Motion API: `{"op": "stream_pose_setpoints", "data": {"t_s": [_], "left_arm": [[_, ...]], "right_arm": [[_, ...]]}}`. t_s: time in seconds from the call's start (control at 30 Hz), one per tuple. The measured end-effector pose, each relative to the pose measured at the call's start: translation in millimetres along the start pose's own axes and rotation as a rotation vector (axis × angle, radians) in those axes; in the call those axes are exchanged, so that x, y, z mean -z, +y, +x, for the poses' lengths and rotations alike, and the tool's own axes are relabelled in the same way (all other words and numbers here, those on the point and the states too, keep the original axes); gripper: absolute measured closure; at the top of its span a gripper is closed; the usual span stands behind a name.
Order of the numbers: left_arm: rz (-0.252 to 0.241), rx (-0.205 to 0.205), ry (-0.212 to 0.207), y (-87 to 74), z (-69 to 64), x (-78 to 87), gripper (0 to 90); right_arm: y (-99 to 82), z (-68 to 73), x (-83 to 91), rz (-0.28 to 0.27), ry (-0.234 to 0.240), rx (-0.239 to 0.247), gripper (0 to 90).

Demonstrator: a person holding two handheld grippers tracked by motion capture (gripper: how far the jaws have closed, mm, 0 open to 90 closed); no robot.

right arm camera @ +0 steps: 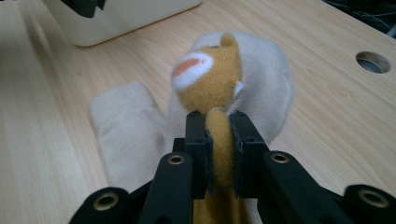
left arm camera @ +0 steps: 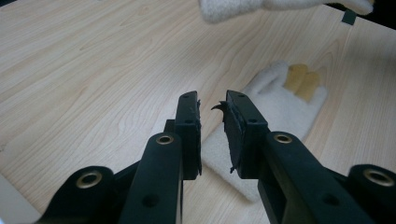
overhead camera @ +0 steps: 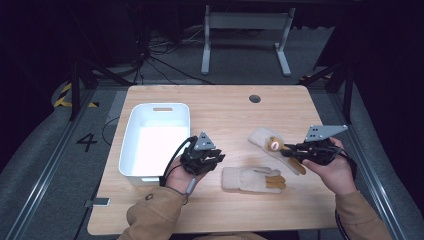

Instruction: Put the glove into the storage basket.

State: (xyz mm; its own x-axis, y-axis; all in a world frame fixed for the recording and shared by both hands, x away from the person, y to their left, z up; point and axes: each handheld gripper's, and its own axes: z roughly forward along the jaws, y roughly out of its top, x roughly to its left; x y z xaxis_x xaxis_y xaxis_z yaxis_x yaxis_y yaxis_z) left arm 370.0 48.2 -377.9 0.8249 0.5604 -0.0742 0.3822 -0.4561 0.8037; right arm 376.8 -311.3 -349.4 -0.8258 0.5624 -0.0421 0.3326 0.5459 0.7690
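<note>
Cream gloves point(overhead camera: 253, 179) number two, beside one white bin point(overhead camera: 131, 145).

One cream fuzzy glove point(overhead camera: 250, 179) is lying flat near the table's front edge, tan fingertips pointing right. The other glove point(overhead camera: 267, 142) (little bear face on it) is sitting just behind, partly lifted by its tan fingers.

One sign is showing that can be read: a dark number "4" point(overhead camera: 86, 142) is standing on the grey floor point(overhead camera: 45, 150) at the left of the table point(overhead camera: 225, 110). No other text is showing.
</note>
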Motion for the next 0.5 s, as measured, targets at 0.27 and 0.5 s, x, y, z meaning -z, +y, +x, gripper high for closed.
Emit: {"op": "stream_pose_setpoints", "data": {"t_s": [0.27, 0.5], "left_arm": [[0.002, 0.000, -0.002, 0.2, 0.2, 0.3, 75.0], [0.004, -0.001, -0.002, 0.1, -0.2, -0.6, 75.0]], "right_arm": [[4.6, 10.8, -6.4, 0.017, 0.073, 0.038, 79.7], [6.5, 18.5, -14.3, 0.031, 0.126, 0.082, 79.7]]}}
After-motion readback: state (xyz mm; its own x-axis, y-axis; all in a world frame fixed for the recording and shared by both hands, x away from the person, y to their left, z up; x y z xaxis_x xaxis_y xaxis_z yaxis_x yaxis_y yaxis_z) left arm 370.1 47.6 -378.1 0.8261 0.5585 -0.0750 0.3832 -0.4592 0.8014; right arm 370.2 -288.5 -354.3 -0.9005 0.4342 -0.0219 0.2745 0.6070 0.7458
